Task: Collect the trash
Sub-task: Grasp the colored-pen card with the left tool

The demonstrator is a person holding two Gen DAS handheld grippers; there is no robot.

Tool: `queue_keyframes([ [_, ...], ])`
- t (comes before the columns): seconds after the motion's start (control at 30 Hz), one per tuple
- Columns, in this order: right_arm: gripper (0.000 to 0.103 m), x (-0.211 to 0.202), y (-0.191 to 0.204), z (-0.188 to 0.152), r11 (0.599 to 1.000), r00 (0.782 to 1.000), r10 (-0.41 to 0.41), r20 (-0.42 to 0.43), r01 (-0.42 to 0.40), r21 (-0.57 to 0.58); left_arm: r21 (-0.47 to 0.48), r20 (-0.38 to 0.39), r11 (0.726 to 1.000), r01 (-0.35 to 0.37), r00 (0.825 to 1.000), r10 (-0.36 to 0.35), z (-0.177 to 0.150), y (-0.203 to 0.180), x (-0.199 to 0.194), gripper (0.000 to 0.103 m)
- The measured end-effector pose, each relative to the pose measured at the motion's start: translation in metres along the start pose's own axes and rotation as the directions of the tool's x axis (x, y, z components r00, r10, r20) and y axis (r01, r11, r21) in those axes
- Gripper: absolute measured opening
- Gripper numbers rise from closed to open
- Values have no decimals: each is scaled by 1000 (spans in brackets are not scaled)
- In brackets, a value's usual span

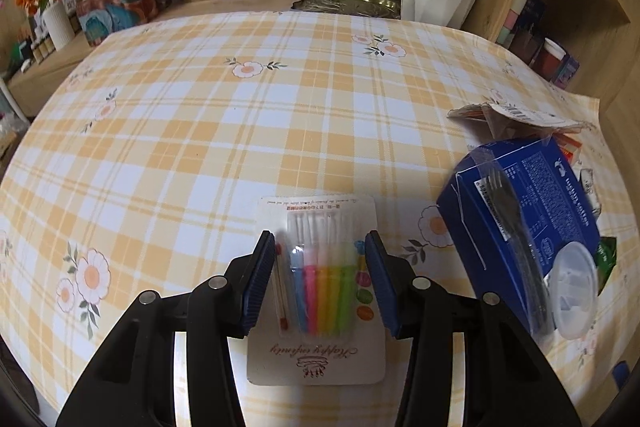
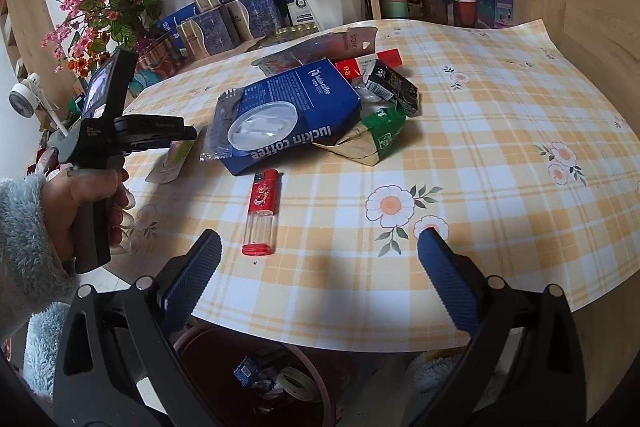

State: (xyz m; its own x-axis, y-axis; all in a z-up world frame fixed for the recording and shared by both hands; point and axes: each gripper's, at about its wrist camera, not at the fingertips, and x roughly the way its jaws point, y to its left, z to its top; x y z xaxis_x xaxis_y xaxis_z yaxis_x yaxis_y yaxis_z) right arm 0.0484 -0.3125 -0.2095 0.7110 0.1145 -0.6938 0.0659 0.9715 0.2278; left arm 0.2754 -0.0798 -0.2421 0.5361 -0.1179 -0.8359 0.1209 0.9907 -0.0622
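- Now the candle pack [image 1: 316,283] lies flat on the cloth [image 1: 200,147] near the table's front edge, left of the trash heap.
- Left gripper [image 1: 320,279] straddles its clear blister, pads at either side; whether they press it yet I cannot tell.
- Step in hand, as I judge it: picking up the pack. Next it needs a firm pinch, a lift, then a carry to the bin [image 2: 256,379] below the table edge.
- Right gripper [image 2: 320,267] hangs spread and empty above that edge, the lighter [image 2: 262,213] just ahead.
- Beyond lies the heap: coffee box [image 2: 296,115], clear lid [image 2: 262,127], green carton [image 2: 372,139].
- Nothing blocks the pack; the box stands close on its right.
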Motion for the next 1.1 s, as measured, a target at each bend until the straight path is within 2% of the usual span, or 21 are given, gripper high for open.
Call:
queue_keyframes([
  [0.1, 96, -1, 2, 2, 1000, 1000, 5, 4, -5, -7, -14, 0, 1000, 26, 1000, -26, -2, 8, -1, 46],
  [0.23, 96, 2, 6, 3, 1000, 1000, 17, 1, -17, -18, 33, 11, 999, -6, 1000, 6, -6, 9, -2, 46],
  [0.33, 95, 4, 10, 4, 999, 1000, 21, -6, -22, -28, 20, 6, 1000, -9, 1000, 9, -5, 12, -4, 47],
  [0.5, 95, 1, 16, 8, 999, 1000, 28, 8, -27, -47, -22, 59, 993, 112, 992, -111, -4, 24, -24, 47],
  [0.57, 95, 0, 16, 8, 998, 999, 31, 11, -30, -48, -17, 88, 978, 210, 974, -208, -7, 30, -34, 56],
  [0.63, 95, 1, 15, 7, 999, 999, 32, 9, -32, -44, 15, 113, 964, 267, 957, -267, -12, 30, -43, 59],
  [0.73, 95, 3, 14, 6, 999, 999, 34, 4, -34, -39, 84, 107, 970, 230, 965, -238, -18, 24, -45, 59],
  [0.9, 94, 5, 13, 6, 999, 999, 36, 3, -36, -38, 50, 72, 978, 201, 976, -204, -18, 27, -32, 59],
  [1.03, 94, 7, 13, 7, 999, 999, 33, 1, -33, -39, 77, 13, 988, 131, 991, -133, -18, 21, -13, 56],
  [1.1, 94, 7, 12, 8, 999, 1000, 31, 1, -31, -39, 97, 19, 991, 95, 995, -97, -20, 17, -8, 55],
])
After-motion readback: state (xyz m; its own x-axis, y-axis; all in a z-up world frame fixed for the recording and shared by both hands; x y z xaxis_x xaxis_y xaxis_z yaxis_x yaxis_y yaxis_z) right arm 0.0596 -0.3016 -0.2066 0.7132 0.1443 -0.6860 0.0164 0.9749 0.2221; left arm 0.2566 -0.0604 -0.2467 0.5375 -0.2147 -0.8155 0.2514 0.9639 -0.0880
